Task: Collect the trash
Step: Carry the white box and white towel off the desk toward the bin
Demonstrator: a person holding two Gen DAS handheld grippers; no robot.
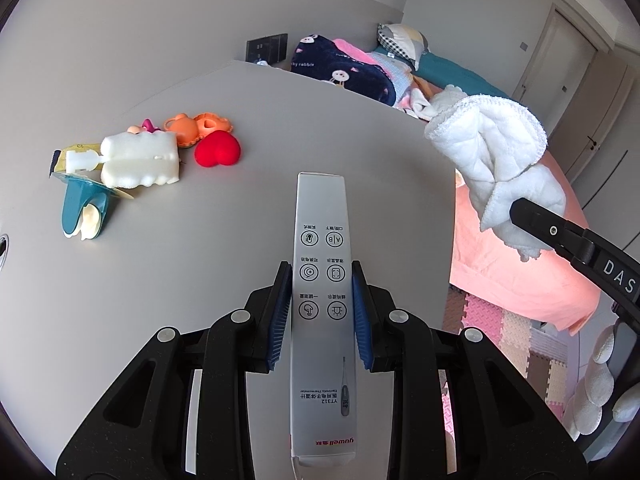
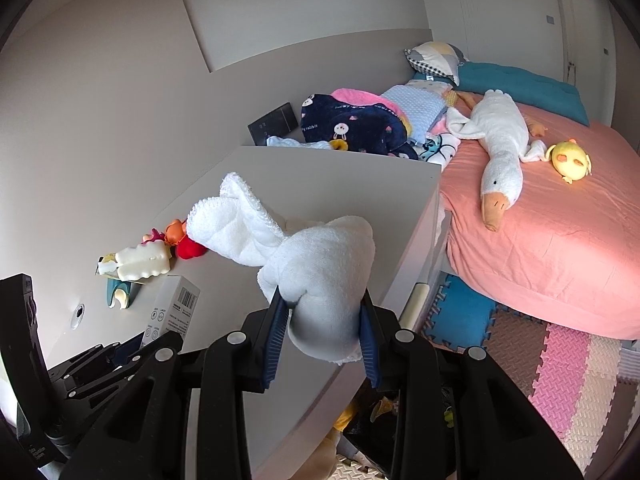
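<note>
My left gripper [image 1: 321, 280] is shut on a long white thermometer box [image 1: 320, 240] and holds it above the grey table [image 1: 200, 240]. The box also shows in the right wrist view [image 2: 172, 304] at lower left. My right gripper [image 2: 324, 300] is shut on a bunched white cloth [image 2: 312, 252] and holds it over the table's right part. In the left wrist view the cloth [image 1: 496, 156] hangs at the right, clamped by the right gripper's black finger [image 1: 536, 220].
Small items lie at the table's far left: a white foam piece [image 1: 140, 158], a teal holder [image 1: 82, 210], a red heart [image 1: 218, 148], orange toys [image 1: 196, 128]. A bed with pink sheet [image 2: 560, 240] and goose plush [image 2: 500, 140] stands right. Foam mats [image 2: 560, 380] cover the floor.
</note>
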